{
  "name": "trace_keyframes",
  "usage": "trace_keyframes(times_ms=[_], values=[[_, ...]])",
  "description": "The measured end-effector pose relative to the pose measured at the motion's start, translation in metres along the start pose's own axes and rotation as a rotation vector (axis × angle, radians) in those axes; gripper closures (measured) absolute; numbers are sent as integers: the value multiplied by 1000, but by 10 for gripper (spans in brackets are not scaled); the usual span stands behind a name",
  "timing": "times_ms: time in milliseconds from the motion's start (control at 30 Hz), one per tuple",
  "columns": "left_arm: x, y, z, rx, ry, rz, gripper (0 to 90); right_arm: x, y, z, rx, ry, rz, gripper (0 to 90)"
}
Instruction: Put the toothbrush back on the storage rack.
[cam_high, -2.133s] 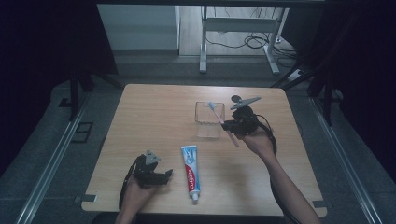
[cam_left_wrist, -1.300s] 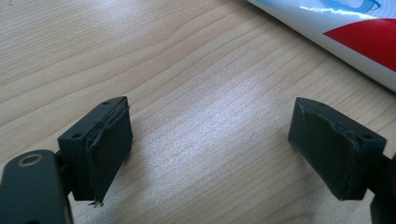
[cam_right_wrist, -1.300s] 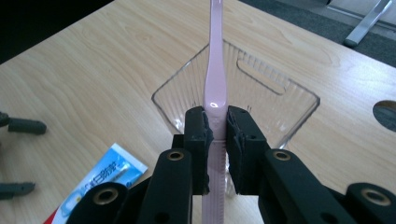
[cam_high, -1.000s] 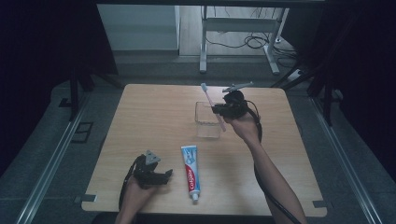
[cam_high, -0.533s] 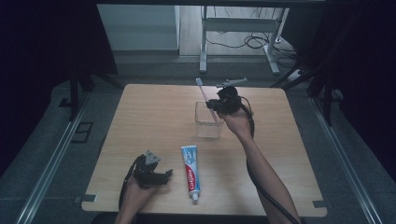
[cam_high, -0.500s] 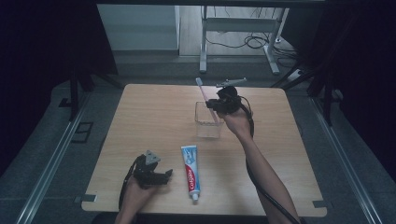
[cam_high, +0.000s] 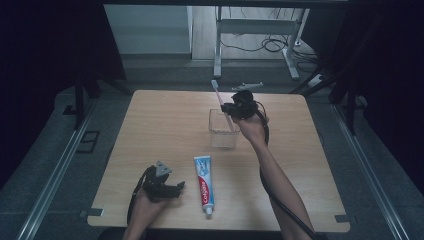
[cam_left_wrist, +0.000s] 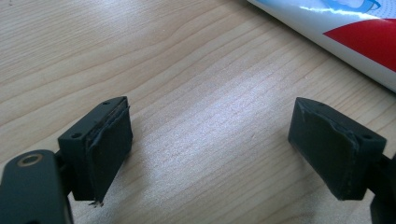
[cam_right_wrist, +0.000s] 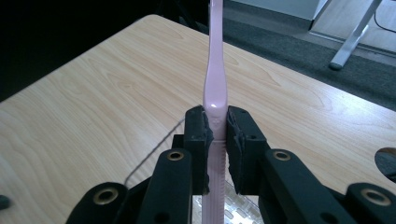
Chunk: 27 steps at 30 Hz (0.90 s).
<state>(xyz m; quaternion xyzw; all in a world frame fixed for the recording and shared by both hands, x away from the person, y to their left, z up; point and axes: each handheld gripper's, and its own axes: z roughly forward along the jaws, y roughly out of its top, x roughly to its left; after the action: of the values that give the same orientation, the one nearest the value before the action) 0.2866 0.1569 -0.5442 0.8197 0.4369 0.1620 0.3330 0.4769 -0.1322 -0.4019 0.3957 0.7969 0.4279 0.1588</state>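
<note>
Lab-like recording room — dark curtains, floor rails, cables

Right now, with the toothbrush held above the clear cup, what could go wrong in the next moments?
1. The right gripper pinches the slim pink toothbrush on a narrow part of its handle, so it might swivel or slip.
2. The clear cup looks light and stands free on the table; a tilted toothbrush could catch its rim and tip it.
3. The left gripper rests open beside the toothpaste tube and could nudge it.
</note>
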Motion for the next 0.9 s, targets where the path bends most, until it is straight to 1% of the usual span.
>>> trace_keyframes(times_ms=[433, 700, 900], values=[[0, 0, 0, -1, 1, 1, 137, -6, -17, 21, 35, -20, 8, 780], [0, 0, 0, 0, 2, 1, 137, -10, -28, 30, 58, -27, 16, 780], [0, 0, 0, 0, 1, 1, 137, -15, -34, 33, 67, -34, 34, 780]])
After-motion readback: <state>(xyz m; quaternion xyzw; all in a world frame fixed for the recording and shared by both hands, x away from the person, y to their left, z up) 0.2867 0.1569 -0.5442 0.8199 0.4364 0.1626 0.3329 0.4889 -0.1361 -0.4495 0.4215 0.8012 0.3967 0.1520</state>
